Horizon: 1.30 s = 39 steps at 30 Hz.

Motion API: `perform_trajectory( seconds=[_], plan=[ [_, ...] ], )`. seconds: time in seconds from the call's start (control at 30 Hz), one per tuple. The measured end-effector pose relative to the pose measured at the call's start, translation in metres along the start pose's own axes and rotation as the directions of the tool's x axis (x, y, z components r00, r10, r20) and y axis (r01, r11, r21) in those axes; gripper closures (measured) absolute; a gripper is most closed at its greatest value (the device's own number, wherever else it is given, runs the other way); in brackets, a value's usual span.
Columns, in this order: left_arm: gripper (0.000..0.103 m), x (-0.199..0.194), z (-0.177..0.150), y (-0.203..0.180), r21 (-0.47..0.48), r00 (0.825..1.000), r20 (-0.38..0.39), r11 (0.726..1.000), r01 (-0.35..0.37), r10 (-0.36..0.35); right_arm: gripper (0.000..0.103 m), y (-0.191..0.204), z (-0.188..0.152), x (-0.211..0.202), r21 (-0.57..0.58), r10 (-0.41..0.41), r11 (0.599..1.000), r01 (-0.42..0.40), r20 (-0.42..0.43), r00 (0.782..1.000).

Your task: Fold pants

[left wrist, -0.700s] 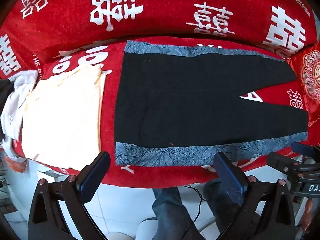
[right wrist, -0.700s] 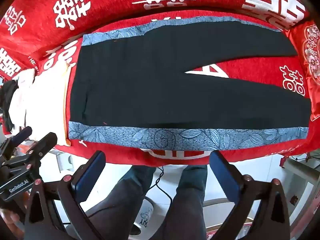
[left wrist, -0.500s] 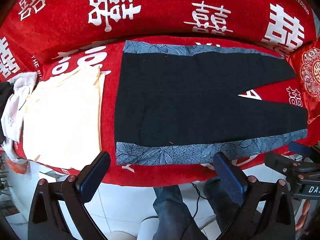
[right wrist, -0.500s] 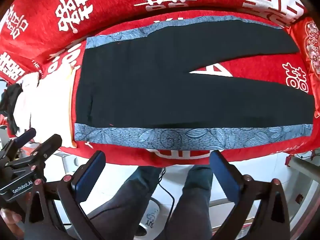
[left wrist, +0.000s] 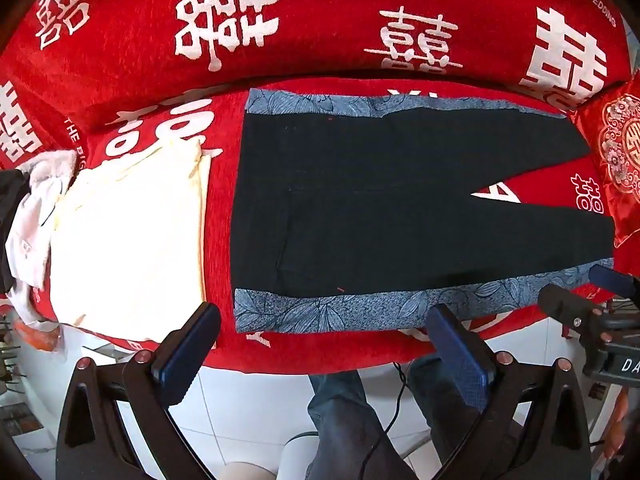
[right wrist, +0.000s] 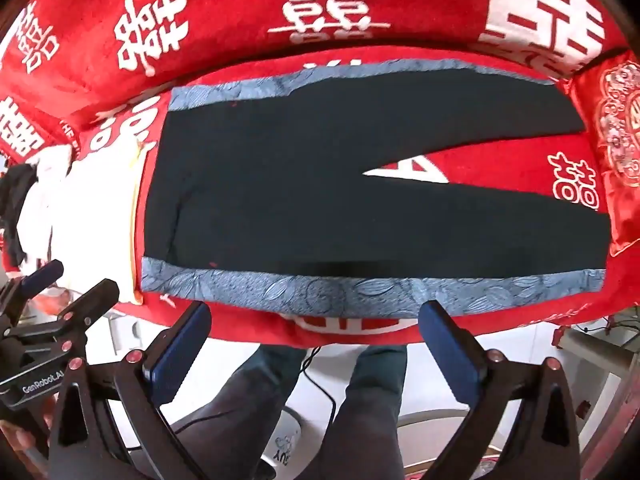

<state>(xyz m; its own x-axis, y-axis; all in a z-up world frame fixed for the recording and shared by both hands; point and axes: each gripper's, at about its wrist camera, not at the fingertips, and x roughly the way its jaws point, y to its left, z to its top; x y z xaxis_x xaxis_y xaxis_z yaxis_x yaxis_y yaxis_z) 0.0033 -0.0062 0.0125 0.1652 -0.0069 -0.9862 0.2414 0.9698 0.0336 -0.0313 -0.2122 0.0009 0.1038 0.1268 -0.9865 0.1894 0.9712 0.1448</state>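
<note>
My left gripper (left wrist: pixel 320 344) has its jaws spread wide, holding nothing and touching nothing; its blue pads (left wrist: pixel 188 354) hang off the near edge of the sofa (left wrist: pixel 320 32), above the white floor (left wrist: pixel 248 400). My right gripper (right wrist: pixel 316 338) is the same: jaws wide apart, empty, clear of the cloth, with my own legs (right wrist: pixel 360 400) showing between the fingers.

The pants (left wrist: pixel 380 204) lie flat and unfolded on the red sofa seat, waistband toward my left, the two legs running to my right and parting into a narrow V that shows the red cover underneath. They are black with a blue-grey leaf-patterned stripe (left wrist: pixel 360 308) along each outer side (the near stripe sits just beyond both pairs of fingertips, not touching them). From the right wrist view the pants (right wrist: pixel 340 184) fill most of the seat.

Just left of the waistband lies a cream folded garment (left wrist: pixel 128 236), apart from the pants, with a heap of white and dark clothes (left wrist: pixel 28 220) beyond it. A red embroidered cushion (left wrist: pixel 620 152) sits at the leg ends. Each camera catches the other gripper at its side edge
</note>
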Motion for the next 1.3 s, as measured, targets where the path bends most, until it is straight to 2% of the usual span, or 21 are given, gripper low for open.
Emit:
perform_trajectory(
  seconds=[1.3],
  plan=[
    [0.0, -0.0085, 0.0081, -0.0011, 0.012, 1.0, 0.012, 1.0, -0.027, 0.026, 0.0, -0.0095, 0.0036, -0.0049, 0.037, -0.036, 0.999, 0.035, 0.008, 0.999]
  ],
)
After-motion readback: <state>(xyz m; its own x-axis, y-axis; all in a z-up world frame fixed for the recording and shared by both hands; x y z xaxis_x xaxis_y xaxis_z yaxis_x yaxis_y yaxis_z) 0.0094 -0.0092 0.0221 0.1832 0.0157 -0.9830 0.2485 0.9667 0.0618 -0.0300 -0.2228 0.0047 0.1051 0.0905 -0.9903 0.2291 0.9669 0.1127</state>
